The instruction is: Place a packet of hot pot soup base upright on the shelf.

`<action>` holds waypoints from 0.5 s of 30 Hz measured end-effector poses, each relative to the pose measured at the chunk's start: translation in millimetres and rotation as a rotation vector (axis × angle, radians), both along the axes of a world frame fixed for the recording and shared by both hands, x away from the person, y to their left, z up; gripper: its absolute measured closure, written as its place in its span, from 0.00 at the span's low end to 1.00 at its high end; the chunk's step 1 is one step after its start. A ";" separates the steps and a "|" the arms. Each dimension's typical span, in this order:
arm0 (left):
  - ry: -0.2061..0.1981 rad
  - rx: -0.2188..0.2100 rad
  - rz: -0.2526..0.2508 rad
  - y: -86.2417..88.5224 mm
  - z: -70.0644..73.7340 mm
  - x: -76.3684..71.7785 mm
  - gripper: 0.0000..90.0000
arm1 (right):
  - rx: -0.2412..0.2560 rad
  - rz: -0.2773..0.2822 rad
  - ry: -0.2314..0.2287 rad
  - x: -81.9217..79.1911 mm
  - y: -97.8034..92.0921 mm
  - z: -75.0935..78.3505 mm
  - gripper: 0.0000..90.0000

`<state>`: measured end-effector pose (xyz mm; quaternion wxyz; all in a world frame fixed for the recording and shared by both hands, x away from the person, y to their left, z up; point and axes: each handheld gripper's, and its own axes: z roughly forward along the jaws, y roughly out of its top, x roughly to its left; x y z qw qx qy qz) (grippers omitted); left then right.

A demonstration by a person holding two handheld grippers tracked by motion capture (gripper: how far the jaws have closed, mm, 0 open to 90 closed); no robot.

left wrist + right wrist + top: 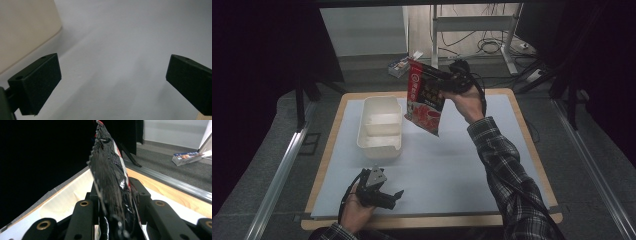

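The right tool (439, 80) is clamped on a red bag (424, 97), holding it up off the desk (452, 165); the bag hangs just beside and above a white tub (380, 127). The left tool (388, 196) rests low near the desk's front edge, jaws wide apart with nothing between them, the tub just ahead of it.

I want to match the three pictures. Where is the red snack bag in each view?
High view: the red snack bag hangs from the right gripper, above the table.
Right gripper view: edge-on, centre, between the jaws.
Left gripper view: not in it.
Shared landmark: the white bin.
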<state>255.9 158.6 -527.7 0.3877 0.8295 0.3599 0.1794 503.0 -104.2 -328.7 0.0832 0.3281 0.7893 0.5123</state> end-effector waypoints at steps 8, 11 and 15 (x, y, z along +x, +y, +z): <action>0.001 -0.009 -0.008 0.0 -0.6 0.3 0.00 | 0.000 0.012 -0.026 17.3 31.0 1.0 0.76; 0.003 -0.007 -0.014 -0.8 -0.9 0.2 0.00 | 0.005 0.012 -0.033 21.2 38.8 0.5 0.76; 0.005 -0.007 -0.023 -2.0 -1.3 0.0 0.00 | 0.017 0.015 -0.047 30.4 58.8 -2.5 0.76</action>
